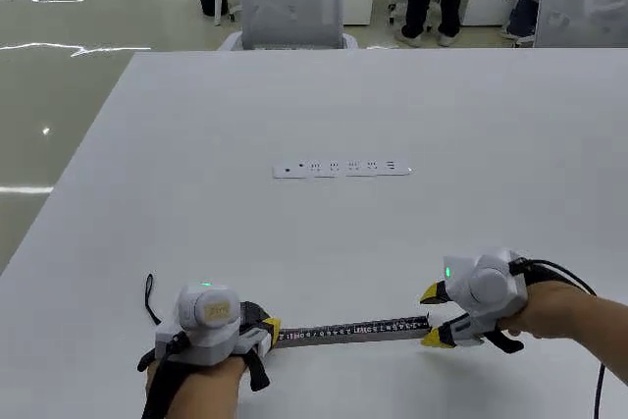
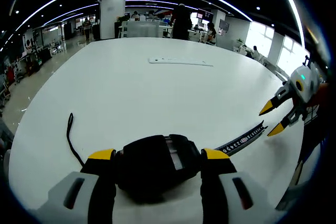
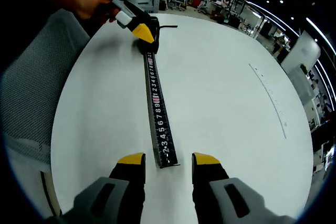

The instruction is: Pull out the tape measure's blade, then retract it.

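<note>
Tape measure blade out flat on the white table [image 1: 471, 115], on the person's side of the power strip [image 1: 341, 169] and well apart from it.

Left gripper [image 2: 158, 156] is clamped on the black tape measure case [image 2: 157, 174], near-left of the strip. The blade [image 3: 156, 103] runs from the case towards the strip's right end. Right gripper [image 3: 168, 159] has its jaws spread, straddling the blade tip with a gap on each side. The case's black strap [image 2: 71, 135] lies loose on the side away from the blade.
</note>
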The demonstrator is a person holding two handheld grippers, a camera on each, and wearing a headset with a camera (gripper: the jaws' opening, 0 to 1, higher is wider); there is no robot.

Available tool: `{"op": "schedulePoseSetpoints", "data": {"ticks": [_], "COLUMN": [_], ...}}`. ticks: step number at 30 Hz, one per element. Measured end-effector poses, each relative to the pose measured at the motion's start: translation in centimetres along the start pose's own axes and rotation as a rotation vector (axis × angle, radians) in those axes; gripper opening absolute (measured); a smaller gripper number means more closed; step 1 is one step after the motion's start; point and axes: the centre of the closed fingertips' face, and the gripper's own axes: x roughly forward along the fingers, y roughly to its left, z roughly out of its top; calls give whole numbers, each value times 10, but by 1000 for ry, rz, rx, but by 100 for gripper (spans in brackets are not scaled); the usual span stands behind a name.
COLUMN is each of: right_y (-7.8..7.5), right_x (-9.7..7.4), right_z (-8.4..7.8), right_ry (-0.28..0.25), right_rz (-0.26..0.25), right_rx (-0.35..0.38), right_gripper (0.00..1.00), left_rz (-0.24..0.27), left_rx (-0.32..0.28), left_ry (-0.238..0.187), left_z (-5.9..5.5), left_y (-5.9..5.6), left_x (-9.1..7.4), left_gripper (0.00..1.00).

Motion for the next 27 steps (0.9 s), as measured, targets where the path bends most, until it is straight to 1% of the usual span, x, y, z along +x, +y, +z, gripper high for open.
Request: {"op": "schedulePoseSetpoints", "data": {"ticks": [2, 4, 5, 8, 11, 13, 14, 15, 17, 18, 20, 21, 23, 24, 25, 27], "right_y": [-3, -5, -5, 1, 5, 7, 8, 7, 7, 7, 7, 7, 7, 6, 8, 8], "right_x": [1, 4, 7, 10, 11, 13, 13, 13, 13, 13, 13, 12, 13, 13, 13, 13], "right_z": [2, 0, -2, -8, -13, -18, -17, -16, -17, -18, -17, -17, -17, -17, -18, -18], "right_ry": [9, 36, 47, 81, 110, 120, 122, 120, 123, 124, 125, 132, 143, 145, 150, 151], "right_rz": [8, 25, 37, 79, 95, 107, 105, 99, 97, 97, 98, 97, 95, 94, 99, 100], "right_rx": [-7, -32, -31, -21, -39, -36, -32, -32, -20, -22, -21, 4, 36, 40, 62, 61], "right_gripper": [33, 31, 30, 27, 27, 22, 18, 17, 16, 16, 15, 15, 15, 14, 14, 14], "left_rz": [2, 2, 5, 6, 4, 4, 4, 3, 1, 0, 0, 0, -1, -2, -2, -5], "left_rx": [1, 2, 2, 1, -2, -5, -6, -7, -4, 5, 4, 4, 7, 10, 18, 21], "left_ry": [3, 6, 9, 10, 13, 15, 15, 16, 19, 28, 36, 41, 44, 43, 46, 47], "left_z": [0, 0, 0, 0, 0, 0, 0, 0, -1, -1, -1, -1, -1, -1, -1, -1], "left_y": [0, 0, 0, 0, 1, 1, 1, 1, 0, 0, 0, 0, 0, 0, 0, 0], "left_x": [1, 2, 2, 1, 1, 1, 1, 1, 2, 2, 2, 3, 2, 2, 2, 2], "left_gripper": [62, 62, 62, 62, 62, 62, 62, 62, 62, 62, 62, 62, 62, 62, 62, 61]}}
